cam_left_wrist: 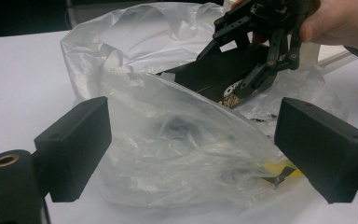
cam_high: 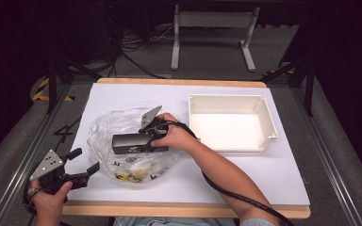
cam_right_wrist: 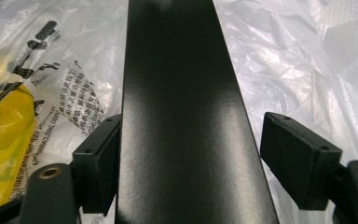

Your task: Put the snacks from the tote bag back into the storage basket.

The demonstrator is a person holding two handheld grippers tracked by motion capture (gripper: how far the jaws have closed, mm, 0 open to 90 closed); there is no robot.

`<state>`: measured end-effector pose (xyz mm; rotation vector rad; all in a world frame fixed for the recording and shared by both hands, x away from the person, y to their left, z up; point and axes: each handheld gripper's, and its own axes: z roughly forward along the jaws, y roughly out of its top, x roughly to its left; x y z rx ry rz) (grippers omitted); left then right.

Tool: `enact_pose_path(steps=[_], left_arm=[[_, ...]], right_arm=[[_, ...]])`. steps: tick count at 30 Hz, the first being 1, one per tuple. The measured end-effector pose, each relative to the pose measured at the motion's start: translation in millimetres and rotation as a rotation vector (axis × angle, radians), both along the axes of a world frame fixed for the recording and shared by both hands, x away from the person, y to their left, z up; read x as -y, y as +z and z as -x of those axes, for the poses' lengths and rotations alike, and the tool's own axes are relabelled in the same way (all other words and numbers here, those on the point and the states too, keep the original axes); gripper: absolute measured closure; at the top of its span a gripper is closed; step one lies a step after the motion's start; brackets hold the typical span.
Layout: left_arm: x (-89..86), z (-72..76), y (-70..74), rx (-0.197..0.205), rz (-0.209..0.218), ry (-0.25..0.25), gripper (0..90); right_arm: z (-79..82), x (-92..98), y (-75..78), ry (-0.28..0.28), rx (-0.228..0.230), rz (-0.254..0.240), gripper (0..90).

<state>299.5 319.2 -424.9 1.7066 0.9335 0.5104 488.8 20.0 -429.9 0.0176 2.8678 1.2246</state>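
Note:
A long black box (cam_high: 129, 142) lies on top of a crumpled clear plastic bag (cam_high: 104, 127) at the table's left middle. My right gripper (cam_high: 147, 140) reaches over the box's right end. In the right gripper view the black box (cam_right_wrist: 182, 93) runs between my right gripper's (cam_right_wrist: 186, 140) jaws: the left pad touches its edge, and a narrow gap shows at the right pad. My left gripper (cam_high: 86, 160) hovers open at the front left, apart from the bag. In the left gripper view its (cam_left_wrist: 191, 135) wide jaws frame the bag (cam_left_wrist: 177, 140).
An empty white bin (cam_high: 231, 98) stands at the right on the white sheet (cam_high: 122, 94). Yellow packets (cam_high: 132, 175) lie inside the bag near its front. The table's wooden front edge (cam_high: 184, 209) runs just behind my hands.

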Motion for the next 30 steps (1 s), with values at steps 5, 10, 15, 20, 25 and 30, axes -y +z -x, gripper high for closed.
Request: enact_pose_path(steps=[5,10,15,20,25,30], left_arm=[[-0.2,-0.3,-0.2,-0.001,-0.001,-0.002,11.8],[-0.5,-0.2,-0.2,-0.002,0.001,0.000,11.8],[-0.9,-0.2,-0.2,-0.002,0.002,0.002,11.8],[-1.1,-0.1,-0.1,0.000,0.003,0.002,11.8],[-1.2,0.3,0.1,0.001,0.006,0.004,11.8],[-1.9,0.5,0.4,-0.004,0.003,0.003,11.8]], right_arm=[[-1.0,0.7,1.9,0.001,-0.001,0.004,26.7],[0.4,0.7,6.5,-0.008,0.004,0.009,28.1],[2.1,-0.2,13.3,-0.006,0.001,0.006,28.6],[4.1,-1.5,22.2,-0.010,0.001,0.000,28.9],[5.5,-2.3,29.6,-0.006,0.000,0.004,29.3],[7.2,-2.0,41.1,-0.005,0.013,-0.020,29.4]])
